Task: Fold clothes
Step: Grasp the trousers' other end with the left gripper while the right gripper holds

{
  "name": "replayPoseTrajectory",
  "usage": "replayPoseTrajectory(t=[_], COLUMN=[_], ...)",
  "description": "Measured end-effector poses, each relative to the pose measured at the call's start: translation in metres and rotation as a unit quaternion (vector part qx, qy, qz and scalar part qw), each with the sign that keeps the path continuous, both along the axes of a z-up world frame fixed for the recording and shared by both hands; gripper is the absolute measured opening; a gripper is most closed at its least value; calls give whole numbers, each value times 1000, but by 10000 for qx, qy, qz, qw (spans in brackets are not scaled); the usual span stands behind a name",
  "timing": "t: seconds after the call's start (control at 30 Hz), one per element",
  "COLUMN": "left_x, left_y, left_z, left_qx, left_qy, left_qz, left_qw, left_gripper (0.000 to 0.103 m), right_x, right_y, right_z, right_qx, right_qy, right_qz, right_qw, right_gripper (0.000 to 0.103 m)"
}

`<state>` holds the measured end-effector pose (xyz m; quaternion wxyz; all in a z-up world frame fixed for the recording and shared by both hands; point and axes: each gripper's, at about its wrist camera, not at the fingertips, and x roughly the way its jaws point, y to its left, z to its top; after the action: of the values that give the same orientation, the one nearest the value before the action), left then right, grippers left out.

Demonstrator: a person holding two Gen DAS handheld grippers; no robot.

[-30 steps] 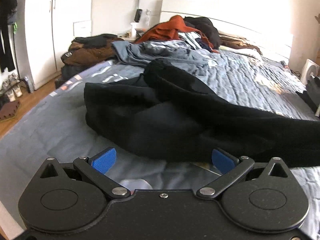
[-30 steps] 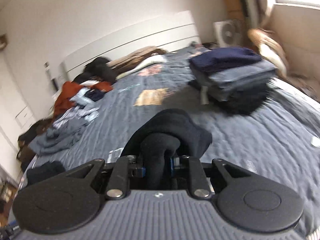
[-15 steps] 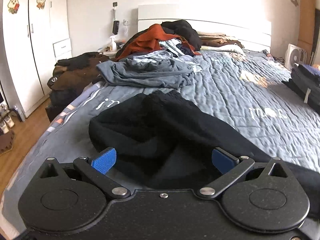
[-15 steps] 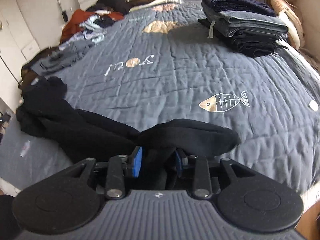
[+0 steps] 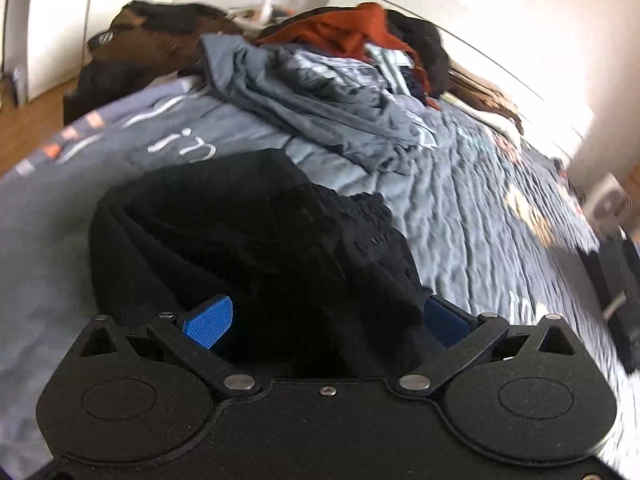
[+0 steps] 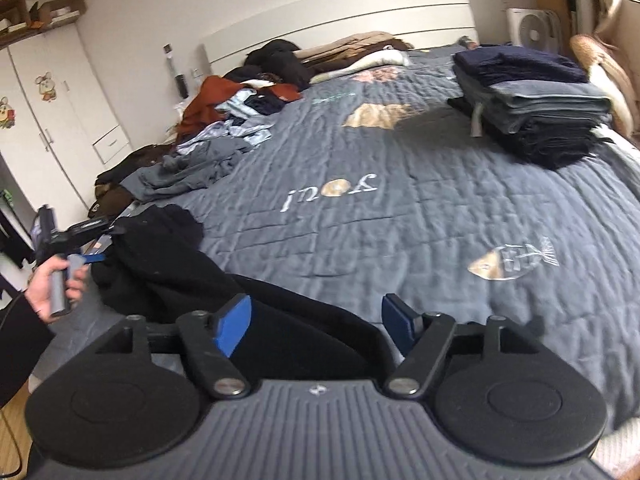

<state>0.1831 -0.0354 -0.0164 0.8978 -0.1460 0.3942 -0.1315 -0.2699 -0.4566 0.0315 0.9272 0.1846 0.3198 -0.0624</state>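
A black garment [image 6: 168,264] lies stretched along the near edge of the blue quilt [image 6: 400,220]. In the right wrist view its right end rests between the blue pads of my right gripper [image 6: 316,322]. Those jaws are opening, and the pads stand apart from the cloth. The garment's bunched left end [image 5: 260,248] fills the space between the wide-apart pads of my left gripper [image 5: 326,320], which is open. In the right wrist view a hand [image 6: 52,284] holds the left gripper [image 6: 104,242] at that bunched end.
A stack of folded dark clothes [image 6: 532,108] sits on the right side of the bed. A heap of unfolded grey, orange and black clothes [image 5: 320,92] lies towards the headboard. A fan [image 6: 532,28] stands in the far corner and a white wardrobe [image 6: 60,120] on the left.
My right gripper was shut on the black garment's end and has opened; the end now lies on the quilt. My left gripper has moved up to the bunched end, still open.
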Motion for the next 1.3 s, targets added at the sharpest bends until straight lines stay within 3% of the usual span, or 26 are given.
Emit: replayPoseTrajectory(t=[0.03, 0.1, 0.13, 0.17, 0.27, 0.37, 0.47, 0.6, 0.73, 0.9, 1.0, 1.07, 1.13, 1.23, 1.3], left_x=[5, 14, 16, 17, 3, -42, -100, -175, -237, -269, -277, -277, -272, -255, -229], left_y=[-2, -7, -10, -13, -23, -49, -85, -132, -178, -191, -167, -150, -136, -122, -127], left_z=[-3, -8, -9, -9, 4, 31, 54, 56, 30, -8, -4, 10, 25, 51, 67], left_qx=[4, 97, 127, 143, 389, 785, 1182, 1366, 1898, 2560, 2439, 2228, 2078, 1854, 1758], left_qy=[31, 143, 187, 212, -143, -879, -1577, -1943, -2015, -1651, -1520, -1572, -1711, -1881, -1849], left_qz=[93, 191, 177, 163, 10, -385, -1152, -2175, -3037, -3739, -3934, -3990, -3992, -3939, -3804], left_qw=[10000, 9997, 9996, 9995, 9991, 9923, 9736, 9467, 9117, 8760, 8733, 8755, 8765, 8804, 8889], left_gripper=[96, 72, 52, 37, 21, 18, 17, 17, 18, 29, 43, 64, 72, 72, 72], right_x=[4, 10, 13, 15, 23, 26, 33, 41, 50, 56, 58, 59, 61, 62, 67], right_y=[3, 9, 11, 14, 19, 23, 27, 38, 49, 50, 44, 38, 34, 33, 31], right_z=[-2, -6, -8, -10, -13, -8, 2, 12, 9, -27, -55, -69, -81, -92, -97], right_qx=[68, 191, 217, 235, 299, 337, 419, 524, 639, 813, 860, 828, 670, 287, 199], right_qy=[-4, -33, -55, -51, -70, -199, -406, -640, -671, -273, -45, 75, 104, 6, -81], right_qz=[26, 115, 125, 133, 241, 377, 473, 652, 1000, 1013, 863, 721, 678, 716, 715], right_qw=[10000, 9997, 9997, 9996, 9992, 9985, 9972, 9944, 9907, 9912, 9925, 9939, 9954, 9970, 9972], right_gripper=[74, 74, 75, 75, 75, 75, 75, 77, 84, 86, 86, 86, 86, 86, 86])
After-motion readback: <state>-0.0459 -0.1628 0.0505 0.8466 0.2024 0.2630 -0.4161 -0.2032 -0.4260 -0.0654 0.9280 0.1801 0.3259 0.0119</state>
